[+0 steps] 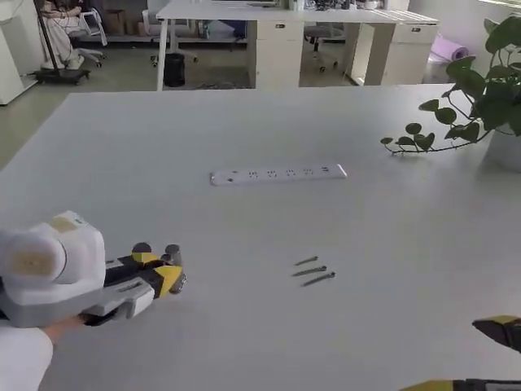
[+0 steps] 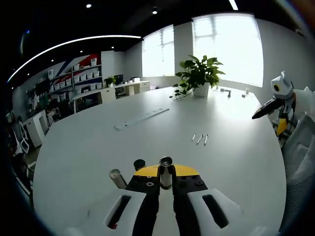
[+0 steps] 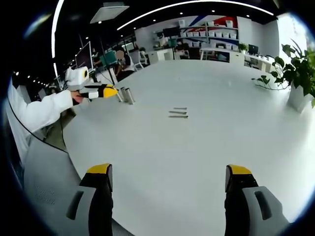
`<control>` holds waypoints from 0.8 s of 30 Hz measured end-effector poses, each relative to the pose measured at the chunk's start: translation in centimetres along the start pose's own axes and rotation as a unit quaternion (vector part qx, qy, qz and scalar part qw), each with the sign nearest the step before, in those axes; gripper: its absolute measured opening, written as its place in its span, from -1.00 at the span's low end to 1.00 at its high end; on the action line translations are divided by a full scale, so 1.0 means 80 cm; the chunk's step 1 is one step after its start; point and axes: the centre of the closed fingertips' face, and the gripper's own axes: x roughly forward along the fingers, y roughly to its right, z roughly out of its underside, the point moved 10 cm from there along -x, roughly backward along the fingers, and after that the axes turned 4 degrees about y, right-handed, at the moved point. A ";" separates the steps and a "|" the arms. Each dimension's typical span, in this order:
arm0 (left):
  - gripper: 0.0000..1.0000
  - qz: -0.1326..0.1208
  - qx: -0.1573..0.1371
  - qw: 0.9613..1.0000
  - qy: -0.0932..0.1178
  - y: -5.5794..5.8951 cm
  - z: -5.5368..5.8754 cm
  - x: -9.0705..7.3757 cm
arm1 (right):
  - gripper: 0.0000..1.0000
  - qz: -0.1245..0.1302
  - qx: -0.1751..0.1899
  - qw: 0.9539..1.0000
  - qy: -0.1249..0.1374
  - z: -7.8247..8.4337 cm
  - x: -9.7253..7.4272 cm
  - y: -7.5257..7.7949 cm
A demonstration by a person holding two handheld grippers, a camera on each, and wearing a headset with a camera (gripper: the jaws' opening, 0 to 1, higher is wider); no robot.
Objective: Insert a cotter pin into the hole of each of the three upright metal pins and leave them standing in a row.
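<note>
Cotter pins: all three lie loose on the table, none fitted yet; your left gripper grips one metal pin, your right gripper gapes empty.

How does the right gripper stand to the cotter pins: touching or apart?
Apart. The right gripper view shows bare table between the open right gripper and the cotter pins.

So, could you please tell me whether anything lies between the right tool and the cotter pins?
Nothing visible does. The right tool, jaws open, faces the cotter pins across bare table; the left tool and upright pins stand aside.
</note>
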 end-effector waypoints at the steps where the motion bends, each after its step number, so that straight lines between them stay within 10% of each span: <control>1: -0.87 0.008 0.005 1.000 0.004 0.004 -0.004 -0.002 | 0.87 0.000 0.000 1.000 0.001 0.000 0.000 -0.001; 10: -0.87 0.074 0.038 0.996 0.011 0.040 -0.023 -0.007 | 0.86 -0.006 -0.005 1.000 0.005 0.000 -0.001 -0.006; 24: -0.87 0.073 0.009 0.997 -0.025 0.094 0.015 0.015 | 0.86 -0.005 -0.002 1.000 0.017 0.000 -0.008 -0.005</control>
